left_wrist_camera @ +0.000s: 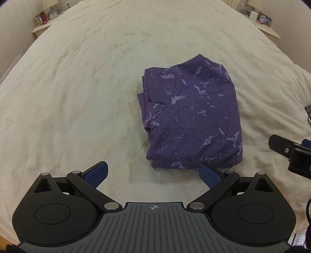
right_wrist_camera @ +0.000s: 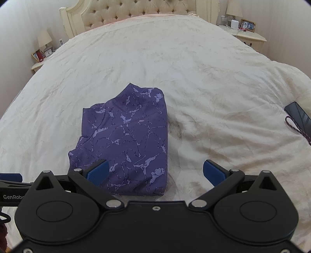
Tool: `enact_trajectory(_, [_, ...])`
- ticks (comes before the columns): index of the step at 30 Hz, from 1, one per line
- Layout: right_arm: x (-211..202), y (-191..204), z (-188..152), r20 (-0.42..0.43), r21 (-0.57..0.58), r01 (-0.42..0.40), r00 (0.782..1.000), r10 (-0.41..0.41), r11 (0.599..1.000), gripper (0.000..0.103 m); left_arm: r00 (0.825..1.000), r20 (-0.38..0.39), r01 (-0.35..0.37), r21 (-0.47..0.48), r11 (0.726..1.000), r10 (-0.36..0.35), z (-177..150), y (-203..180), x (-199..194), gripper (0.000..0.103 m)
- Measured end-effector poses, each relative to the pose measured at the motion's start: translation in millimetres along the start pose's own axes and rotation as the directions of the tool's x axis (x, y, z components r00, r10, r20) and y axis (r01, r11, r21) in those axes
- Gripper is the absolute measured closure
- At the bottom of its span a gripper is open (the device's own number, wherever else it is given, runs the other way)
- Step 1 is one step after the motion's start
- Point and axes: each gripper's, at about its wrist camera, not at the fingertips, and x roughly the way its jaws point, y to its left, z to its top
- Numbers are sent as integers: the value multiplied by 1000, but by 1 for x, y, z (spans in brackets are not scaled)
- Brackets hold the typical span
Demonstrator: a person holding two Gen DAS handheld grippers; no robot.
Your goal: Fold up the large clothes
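Nearest to you in the left wrist view is your left gripper (left_wrist_camera: 153, 173), a black two-finger tool with blue ribbed pads; its jaws stand wide apart and hold nothing. Its right pad (left_wrist_camera: 209, 175) sits just at the near edge of the purple garment with pale lilac marbled pattern (left_wrist_camera: 192, 120), and from this angle you cannot tell whether the pad touches the cloth or only stands in front of it. The left pad (left_wrist_camera: 96, 174) is over bare cover, well apart from the cloth.

The garment lies folded into a compact, roughly rectangular bundle on the cream-white textured bed cover (left_wrist_camera: 77, 87). In this view it is ahead of the left gripper and a little to the right of it. Layered edges show along its left side.

In the right wrist view, your right gripper (right_wrist_camera: 156, 173), of the same black build with blue pads, is also spread open and empty. The garment (right_wrist_camera: 128, 136) lies ahead and toward the left finger (right_wrist_camera: 98, 172), which overlaps the near left part of the bundle in the picture. The right finger (right_wrist_camera: 213, 173) is over the bare cover (right_wrist_camera: 213, 87), beside the garment's right edge.

At the far right of the cover lies a dark flat phone-like object with a braided cord (right_wrist_camera: 297, 116). A tufted cream headboard (right_wrist_camera: 136, 9) stands at the far end of the bed.
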Motion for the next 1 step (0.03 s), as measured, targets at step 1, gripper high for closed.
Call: enact_trajectory(1, [1,1,0,-3,-2,0,1000,0,1000,1,1000,-2,6,1,1000,-6,0,1,1,2])
